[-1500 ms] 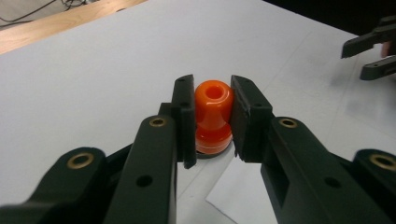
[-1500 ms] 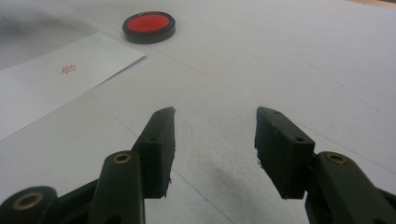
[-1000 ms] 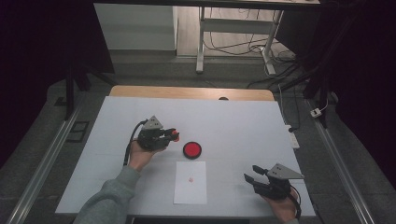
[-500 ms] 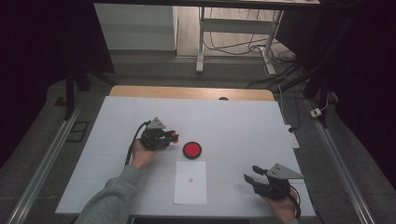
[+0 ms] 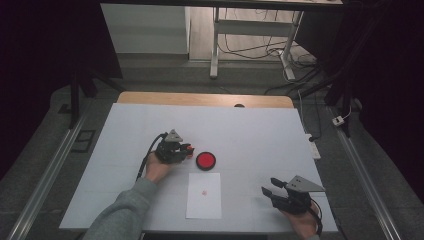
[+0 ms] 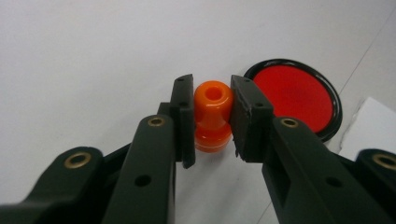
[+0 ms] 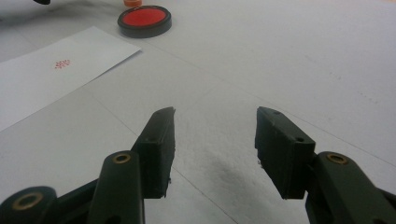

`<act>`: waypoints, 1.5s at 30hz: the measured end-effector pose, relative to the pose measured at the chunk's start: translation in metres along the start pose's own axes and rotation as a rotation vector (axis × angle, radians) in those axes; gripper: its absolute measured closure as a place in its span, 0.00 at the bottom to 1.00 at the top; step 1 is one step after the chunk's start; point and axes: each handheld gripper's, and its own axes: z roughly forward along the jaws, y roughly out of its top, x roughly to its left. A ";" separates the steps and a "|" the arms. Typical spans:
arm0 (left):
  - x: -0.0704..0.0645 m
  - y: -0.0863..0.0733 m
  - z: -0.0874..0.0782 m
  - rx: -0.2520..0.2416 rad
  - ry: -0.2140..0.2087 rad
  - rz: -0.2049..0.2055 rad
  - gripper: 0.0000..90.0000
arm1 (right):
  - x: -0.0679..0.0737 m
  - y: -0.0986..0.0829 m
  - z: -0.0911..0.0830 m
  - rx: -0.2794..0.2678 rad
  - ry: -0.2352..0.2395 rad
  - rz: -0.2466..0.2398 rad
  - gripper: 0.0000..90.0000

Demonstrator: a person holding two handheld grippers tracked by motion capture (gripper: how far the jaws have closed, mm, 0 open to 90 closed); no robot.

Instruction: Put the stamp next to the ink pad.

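An orange stamp stands upright on the white table, just left of a round red ink pad. My left gripper is shut on the stamp's knob, one jaw touching each side. In the high view the left gripper sits left of the ink pad. A white paper sheet with a small red print lies in front of the pad. My right gripper rests low near the front right, open with nothing between its jaws, as the right gripper view also shows.
The white table top reaches back to a wooden strip. Table legs and cables lie on the floor beyond it. From the right gripper view the ink pad and the paper sheet are far ahead to the left.
My left gripper, with the stamp in it, has shifted slightly nearer and to the right. The right gripper has barely moved.
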 end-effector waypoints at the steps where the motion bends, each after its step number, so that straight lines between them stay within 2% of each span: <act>1: 0.000 -0.001 0.001 0.005 0.000 0.001 0.79 | 0.000 0.000 0.000 0.000 0.000 -0.001 0.53; 12: -0.002 -0.003 0.002 0.032 -0.006 0.009 0.77 | 0.000 0.000 -0.001 -0.007 0.001 0.003 0.52; 16: -0.004 -0.001 0.000 0.018 0.006 0.015 0.64 | 0.000 0.000 -0.001 -0.008 0.000 0.003 0.52; 22: -0.007 0.004 -0.009 -0.021 0.011 -0.009 0.44 | 0.000 0.001 -0.002 -0.011 -0.001 0.005 0.52; 27: -0.010 0.006 -0.023 -0.058 -0.007 -0.024 0.35 | 0.000 0.001 -0.002 -0.016 -0.003 0.001 0.52; 34: -0.017 0.002 -0.048 -0.081 -0.003 -0.016 0.33 | -0.001 0.001 -0.001 -0.016 0.000 0.001 0.52; 39: -0.025 -0.006 -0.064 -0.073 0.001 -0.002 0.32 | 0.000 0.002 -0.001 -0.019 0.004 -0.002 0.52; 45: -0.033 -0.024 -0.084 -0.071 0.017 -0.016 0.31 | 0.001 0.003 0.000 -0.025 0.008 -0.005 0.52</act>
